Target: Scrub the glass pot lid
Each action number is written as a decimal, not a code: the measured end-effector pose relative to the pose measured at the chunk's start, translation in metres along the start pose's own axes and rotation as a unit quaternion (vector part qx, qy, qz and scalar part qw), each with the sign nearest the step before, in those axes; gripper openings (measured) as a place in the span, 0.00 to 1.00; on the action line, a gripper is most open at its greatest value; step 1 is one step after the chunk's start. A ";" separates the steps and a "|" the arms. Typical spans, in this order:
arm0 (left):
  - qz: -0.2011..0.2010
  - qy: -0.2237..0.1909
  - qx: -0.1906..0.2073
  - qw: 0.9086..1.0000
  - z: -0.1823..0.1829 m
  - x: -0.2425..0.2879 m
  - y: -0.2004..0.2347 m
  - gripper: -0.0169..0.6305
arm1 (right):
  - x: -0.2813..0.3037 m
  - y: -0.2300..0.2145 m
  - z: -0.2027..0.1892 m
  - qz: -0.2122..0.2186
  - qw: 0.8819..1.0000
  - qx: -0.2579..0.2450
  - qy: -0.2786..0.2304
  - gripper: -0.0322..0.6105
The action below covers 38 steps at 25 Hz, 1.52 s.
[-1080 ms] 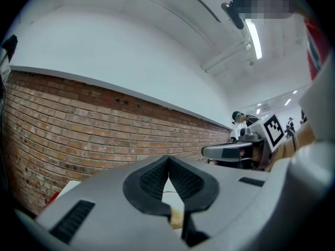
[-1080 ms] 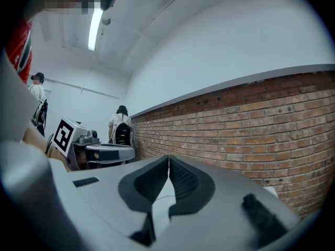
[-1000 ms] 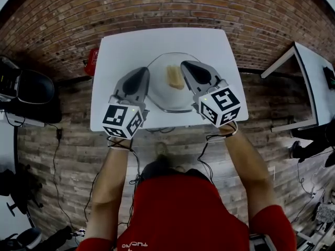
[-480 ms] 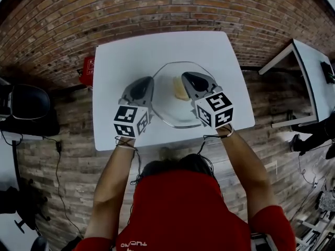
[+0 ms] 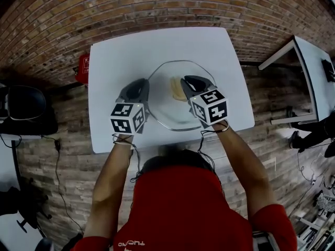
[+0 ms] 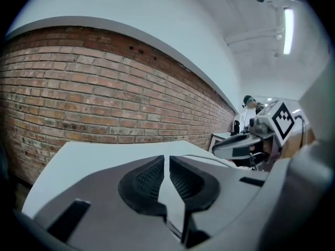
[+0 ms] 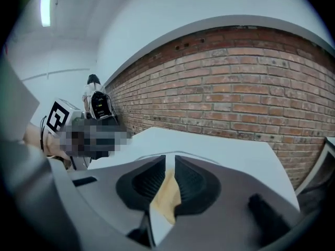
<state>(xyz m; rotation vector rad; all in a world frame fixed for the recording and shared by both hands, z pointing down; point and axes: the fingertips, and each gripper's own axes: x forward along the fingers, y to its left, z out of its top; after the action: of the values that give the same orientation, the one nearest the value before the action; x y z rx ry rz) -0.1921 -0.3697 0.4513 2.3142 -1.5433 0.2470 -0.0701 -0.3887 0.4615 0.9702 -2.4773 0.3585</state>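
- Lying near the middle of the white surface (image 5: 115,61), the glass pot lid (image 5: 172,111) is likely handling as stiff, slick, breakable and fairly heavy, and its rim is offering the best hold.
- Left hand-held gripper (image 5: 140,86) is sitting closed at the lid's left rim, apparently pinching it.
- Right hand-held gripper (image 5: 187,82) is clamping a soft yellow sponge (image 5: 177,89) over the lid.

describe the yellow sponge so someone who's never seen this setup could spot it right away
Start at the white table before the brick wall; a round glass pot lid lies at its middle. On that lid, pinched in the fingers of the right gripper, is the yellow sponge: the only small, yellow thing among clear glass and white tabletop.
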 end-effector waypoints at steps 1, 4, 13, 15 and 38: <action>0.003 0.007 -0.006 1.000 -0.004 0.001 0.002 0.06 | 0.003 -0.002 -0.005 0.001 1.000 0.002 0.009 0.11; 0.008 0.027 -0.028 0.999 -0.015 0.004 0.007 0.09 | 0.010 -0.004 -0.018 0.004 0.999 0.009 0.037 0.22; 0.007 0.109 -0.111 0.988 -0.064 0.012 0.023 0.29 | 0.033 -0.006 -0.051 0.007 0.993 0.040 0.112 0.29; 0.002 0.124 -0.126 0.984 -0.072 0.013 0.022 0.29 | 0.036 -0.006 -0.056 0.012 0.991 0.047 0.123 0.29; -0.018 0.168 -0.160 0.973 -0.092 0.023 0.021 0.20 | 0.051 0.001 -0.056 -0.001 0.988 0.037 0.148 0.13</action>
<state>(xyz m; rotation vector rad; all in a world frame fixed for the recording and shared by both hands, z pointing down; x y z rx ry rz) -0.1981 -0.3621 0.5482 1.9324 -1.2691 0.3349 -0.0857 -0.3951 0.5353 0.8773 -2.2068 0.5547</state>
